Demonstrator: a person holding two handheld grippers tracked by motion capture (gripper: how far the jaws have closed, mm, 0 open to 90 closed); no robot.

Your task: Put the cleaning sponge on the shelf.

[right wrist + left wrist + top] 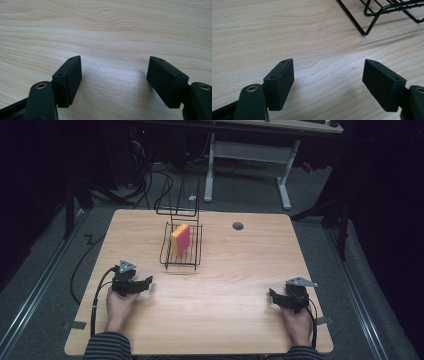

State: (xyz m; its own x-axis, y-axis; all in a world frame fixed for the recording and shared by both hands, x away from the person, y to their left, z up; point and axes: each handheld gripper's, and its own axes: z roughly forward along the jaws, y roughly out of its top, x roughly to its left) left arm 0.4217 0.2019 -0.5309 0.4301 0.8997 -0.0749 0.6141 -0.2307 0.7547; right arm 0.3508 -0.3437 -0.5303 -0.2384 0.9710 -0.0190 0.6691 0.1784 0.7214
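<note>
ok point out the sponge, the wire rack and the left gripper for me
sponge (pixel 181 239), high view, on its pink broad face
wire rack (pixel 165 251), high view, on its left side wall
left gripper (pixel 328 72), left gripper view, midway between its two open fingers

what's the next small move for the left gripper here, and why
Probably ease the left gripper forward toward the black wire rack holding the upright yellow and pink sponge. Its jaws stand open with nothing between them, resting low over the bare wooden table, and the rack's near corner lies just ahead in the left gripper view.
</note>
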